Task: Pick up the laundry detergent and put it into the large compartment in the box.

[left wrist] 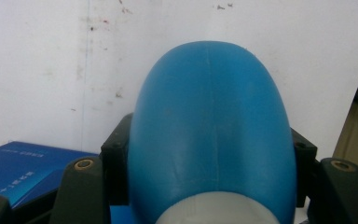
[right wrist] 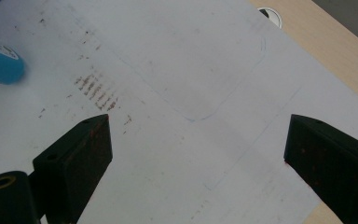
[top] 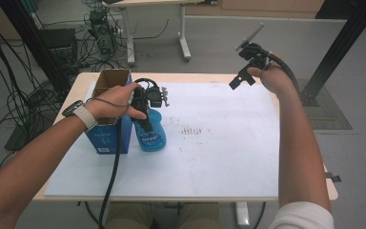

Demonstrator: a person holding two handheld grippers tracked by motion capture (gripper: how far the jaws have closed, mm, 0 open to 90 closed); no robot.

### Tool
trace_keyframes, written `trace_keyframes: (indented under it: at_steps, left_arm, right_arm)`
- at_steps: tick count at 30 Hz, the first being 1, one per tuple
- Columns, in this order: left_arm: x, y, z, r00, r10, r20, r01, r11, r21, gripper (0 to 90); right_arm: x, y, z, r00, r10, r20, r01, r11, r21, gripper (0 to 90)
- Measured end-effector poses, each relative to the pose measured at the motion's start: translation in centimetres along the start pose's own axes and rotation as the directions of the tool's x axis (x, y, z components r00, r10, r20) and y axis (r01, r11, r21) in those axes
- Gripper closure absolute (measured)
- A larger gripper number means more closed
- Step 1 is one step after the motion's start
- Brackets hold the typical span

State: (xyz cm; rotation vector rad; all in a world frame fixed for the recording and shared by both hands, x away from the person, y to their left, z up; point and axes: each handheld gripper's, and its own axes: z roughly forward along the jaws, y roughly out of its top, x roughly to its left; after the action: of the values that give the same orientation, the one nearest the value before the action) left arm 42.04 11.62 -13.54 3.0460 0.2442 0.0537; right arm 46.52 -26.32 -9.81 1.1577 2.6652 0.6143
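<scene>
L gripper [top: 145, 117] grips blue bottle [top: 151, 133]; R gripper [top: 248, 71] open.

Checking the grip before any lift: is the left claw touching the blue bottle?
Touching. In the left gripper view the left claw has a black jaw pressed against each side of the blue bottle, with no gap.

I am looking down on a light wooden table [top: 83, 81], and a large white sheet [top: 219, 162] is covering most of it. A blue box [top: 106, 138] is standing near the left edge, a blue bottle [top: 151, 133] just beside it. Brown smudges [top: 193, 131] are marking the sheet's middle.
</scene>
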Motion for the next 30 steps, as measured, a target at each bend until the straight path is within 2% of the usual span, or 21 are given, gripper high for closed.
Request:
trace_keyframes:
  at_steps: [5, 10, 15, 19, 25, 30]
  left_arm:
    - [-0.3, 0.1, -1.3, 0.9999, -0.012, 0.003, 0.012, 0.9999, -0.001, 38.4]
    - [-1.1, 0.3, -2.7, 0.9991, -0.040, -0.014, 0.040, 0.9992, 0.004, 38.3]
    - [-1.5, 0.7, -4.5, 0.9963, -0.086, -0.007, 0.086, 0.9962, 0.010, 38.3]
    - [-2.2, 1.1, -6.1, 0.9901, -0.139, -0.019, 0.140, 0.9902, 0.011, 38.3]
    - [-2.4, 1.4, -8.4, 0.9822, -0.187, -0.021, 0.187, 0.9822, 0.015, 38.3]
    - [-2.5, 1.4, -10.0, 0.9630, -0.268, -0.026, 0.268, 0.9633, 0.006, 38.3]
  right_arm:
    - [0.2, -0.1, -0.2, 1.0000, 0.003, 0.001, -0.003, 1.000, -0.003, 7.5]
    - [0.2, -0.4, -0.5, 1.0000, 0.000, 0.003, 0.000, 1.000, -0.012, 7.5]
    - [0.3, -0.6, -0.8, 1.0000, 0.001, 0.004, -0.001, 1.000, -0.015, 7.5]
    - [0.4, -0.8, -1.0, 1.0000, 0.002, 0.005, -0.002, 1.000, -0.019, 7.5]
    - [0.4, -1.2, -1.4, 1.0000, 0.005, 0.006, -0.005, 1.000, -0.026, 7.5]
    - [0.4, -1.7, -1.7, 0.9999, 0.011, 0.006, -0.011, 0.999, -0.036, 7.5]
